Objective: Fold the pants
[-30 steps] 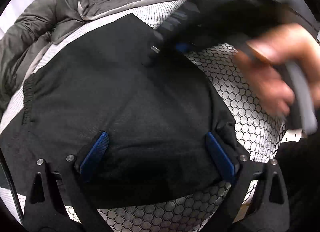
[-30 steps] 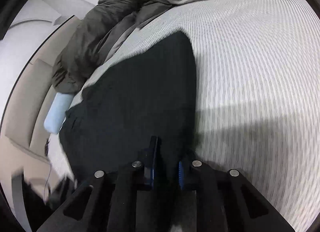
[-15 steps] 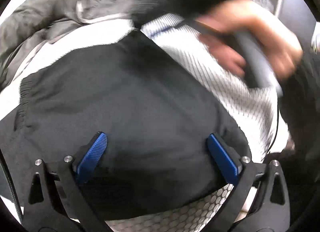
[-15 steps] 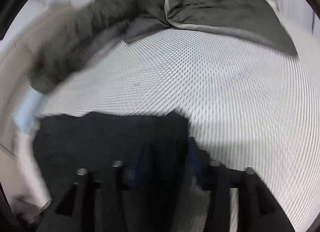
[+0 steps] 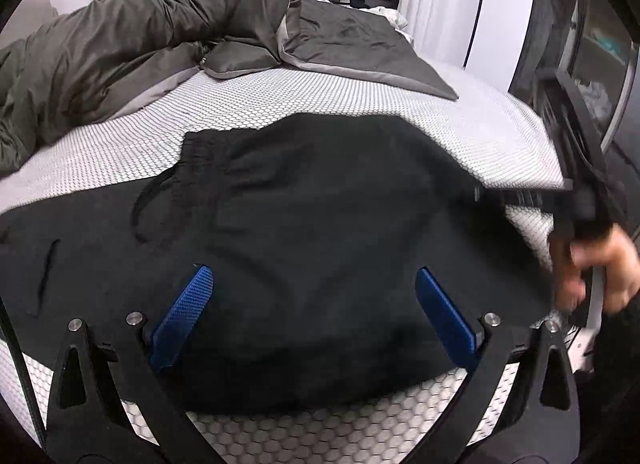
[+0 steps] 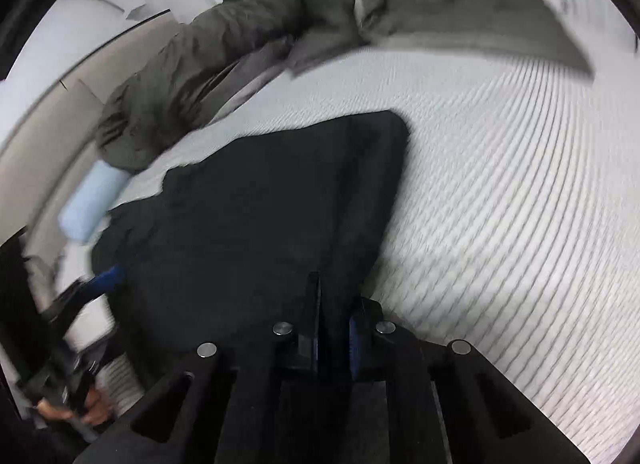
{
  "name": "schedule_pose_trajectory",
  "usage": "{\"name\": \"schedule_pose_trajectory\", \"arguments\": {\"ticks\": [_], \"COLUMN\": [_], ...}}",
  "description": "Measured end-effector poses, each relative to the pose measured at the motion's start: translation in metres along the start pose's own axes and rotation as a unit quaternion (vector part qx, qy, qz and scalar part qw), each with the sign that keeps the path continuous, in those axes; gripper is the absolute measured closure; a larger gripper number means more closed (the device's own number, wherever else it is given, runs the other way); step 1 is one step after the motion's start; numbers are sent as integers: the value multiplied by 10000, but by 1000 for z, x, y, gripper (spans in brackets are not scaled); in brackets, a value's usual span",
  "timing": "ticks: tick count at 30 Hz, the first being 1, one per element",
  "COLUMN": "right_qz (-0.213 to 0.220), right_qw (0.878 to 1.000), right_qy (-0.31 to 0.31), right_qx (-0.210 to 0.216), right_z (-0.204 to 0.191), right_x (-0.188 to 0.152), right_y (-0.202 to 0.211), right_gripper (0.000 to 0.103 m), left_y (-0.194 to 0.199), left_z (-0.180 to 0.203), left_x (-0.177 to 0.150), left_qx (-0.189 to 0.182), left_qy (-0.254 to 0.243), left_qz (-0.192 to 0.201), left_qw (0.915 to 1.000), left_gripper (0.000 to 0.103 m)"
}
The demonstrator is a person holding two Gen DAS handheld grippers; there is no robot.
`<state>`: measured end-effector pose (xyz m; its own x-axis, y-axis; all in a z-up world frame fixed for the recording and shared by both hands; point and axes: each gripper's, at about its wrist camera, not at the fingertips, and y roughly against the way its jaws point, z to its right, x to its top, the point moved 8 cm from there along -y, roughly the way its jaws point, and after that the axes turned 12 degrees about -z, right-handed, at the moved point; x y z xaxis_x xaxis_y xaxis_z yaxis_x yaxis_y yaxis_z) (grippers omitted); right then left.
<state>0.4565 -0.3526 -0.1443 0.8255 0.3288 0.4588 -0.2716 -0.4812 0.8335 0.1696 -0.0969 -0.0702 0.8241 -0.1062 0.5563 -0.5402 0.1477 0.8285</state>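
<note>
The black pants (image 5: 320, 232) lie folded on the white honeycomb mattress cover (image 5: 248, 112), waistband toward the far left. My left gripper (image 5: 316, 316) is open, its blue pads spread wide just over the near part of the pants, holding nothing. My right gripper (image 6: 334, 328) is shut on the near edge of the pants (image 6: 260, 216); it also shows blurred at the right in the left wrist view (image 5: 576, 204), at the cloth's right edge. The left gripper shows at the lower left in the right wrist view (image 6: 100, 284).
A grey-olive duvet (image 5: 132, 44) is bunched along the far side of the bed. A pale blue roll (image 6: 94, 202) lies at the bed's left edge by the wall. A dark glass cabinet (image 5: 592, 64) stands to the right. The mattress edge runs close below my left gripper.
My right gripper swung from the far side of the pants round to their right edge and is again shut on the cloth. My left gripper stayed open over the near part.
</note>
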Motion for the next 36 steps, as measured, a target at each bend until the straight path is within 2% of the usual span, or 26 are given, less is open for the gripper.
{"name": "schedule_pose_trajectory", "arguments": {"ticks": [1, 2, 3, 5, 6, 8, 12, 15, 17, 19, 20, 21, 22, 23, 24, 27, 30, 32, 33, 34, 36], "right_qz": [15, -53, -134, -156, -128, -165, -532, -274, 195, 655, 760, 818, 778, 692, 572, 198, 125, 134, 146, 167, 213], "right_qw": [9995, 9988, 9986, 9990, 9994, 9997, 9932, 9959, 9980, 9975, 9969, 9963, 9965, 9972, 9981, 9997, 9995, 9994, 9994, 9994, 9992], "right_qy": [-56, -172, -260, -253, -187, 103, 838, 755, 547, 244, 163, 111, 112, 122, 115, 122, 265, 284, 286, 283, 223], "right_qx": [-311, -450, -435, -324, -270, -178, -602, -410, -236, -32, 85, 252, 289, 242, 181, 75, -111, -121, -125, -148, -235], "right_z": [10, 17, 20, 19, 16, 7, 7, 17, 19, 18, 16, 12, 9, 7, 8, 4, -3, -5, -9, -5, 2], "right_x": [4, 4, 0, -12, -20, -42, -106, -121, -115, -101, -97, -92, -90, -89, -90, -94, -88, -84, -82, -83, -86], "right_y": [2, 2, 3, 15, 21, 31, 28, 56, 77, 93, 94, 93, 87, 81, 74, 52, 38, 38, 34, 38, 43], "right_gripper": [87, 79, 75, 53, 50, 50, 53, 53, 52, 50, 46, 44, 42, 42, 42, 42, 42, 42, 42, 42, 42], "left_y": [-2, -2, -3, -3, -5, 2, 4, 6, 6, 2, -2, -7, -12, -20, -23, -27, -17, -5, -1, 1, -7], "left_z": [-1, -3, -8, -13, -21, -37, -78, -112, -129, -140, -142, -141, -138, -133, -129, -125, -130, -130, -127, -125, -131], "left_x": [-1, -4, -3, -3, 0, -1, -5, -14, -16, -17, -17, -17, -19, -22, -23, -28, -28, -28, -29, -31, -39], "left_qx": [34, 91, 135, 201, 242, 320, 272, 408, 432, 295, 130, -90, -362, -743, -882, -644, -815, -1053, -1050, -969, -480], "left_qy": [-40, -82, -97, -128, -109, 67, 556, 863, 1034, 1225, 1303, 1351, 1391, 1414, 1391, 1116, 1224, 1209, 1115, 950, 774], "left_qz": [-10, -20, -34, -52, -41, 2, -67, -95, -117, -201, -242, -309, -413, -577, -645, -682, -649, -634, -659, -715, -918], "left_qw": [10000, 9999, 9999, 9997, 9996, 9995, 9981, 9954, 9936, 9918, 9911, 9903, 9888, 9855, 9842, 9893, 9870, 9850, 9860, 9882, 9916], "left_gripper": [2, 2, 2, 2, 2, 2, 2, 2, 2, 2, 8, 24, 34, 54, 59, 69, 84, 86, 86, 85, 84]}}
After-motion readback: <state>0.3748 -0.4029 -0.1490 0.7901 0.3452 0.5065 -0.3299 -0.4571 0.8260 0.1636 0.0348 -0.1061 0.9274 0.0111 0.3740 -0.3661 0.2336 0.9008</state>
